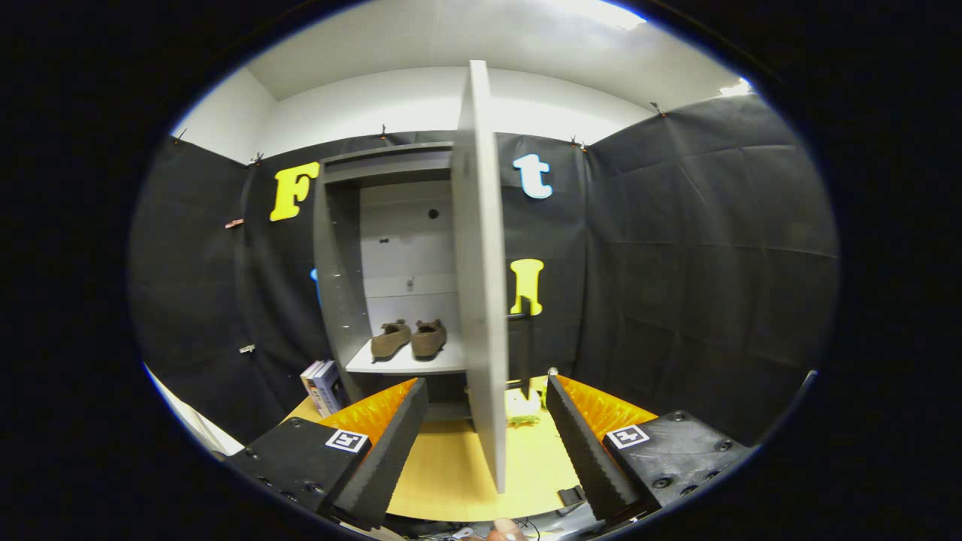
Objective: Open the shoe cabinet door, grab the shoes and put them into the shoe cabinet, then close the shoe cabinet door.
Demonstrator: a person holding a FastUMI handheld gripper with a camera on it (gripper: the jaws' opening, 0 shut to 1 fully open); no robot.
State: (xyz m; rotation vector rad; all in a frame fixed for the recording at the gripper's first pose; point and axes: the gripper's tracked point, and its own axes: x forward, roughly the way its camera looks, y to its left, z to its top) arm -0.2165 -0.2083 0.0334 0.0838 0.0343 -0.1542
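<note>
Between the spread tongs [487, 436], empty, edge-on grey cabinet door [481, 300] swung open, brown shoes [409, 338] side by side on the shoe cabinet [338, 285] shelf beyond, books [322, 387] beside it on the bench [451, 473].

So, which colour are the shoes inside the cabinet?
Brown, seen in the gripper view: the shoes sit on the cabinet shelf.

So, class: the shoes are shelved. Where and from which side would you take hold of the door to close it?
Grip the door's free edge, which faces the open gripper edge-on between its fingers. Come straight ahead, one finger per face; the thin panel fits the gap. The shoes lie beyond.
</note>
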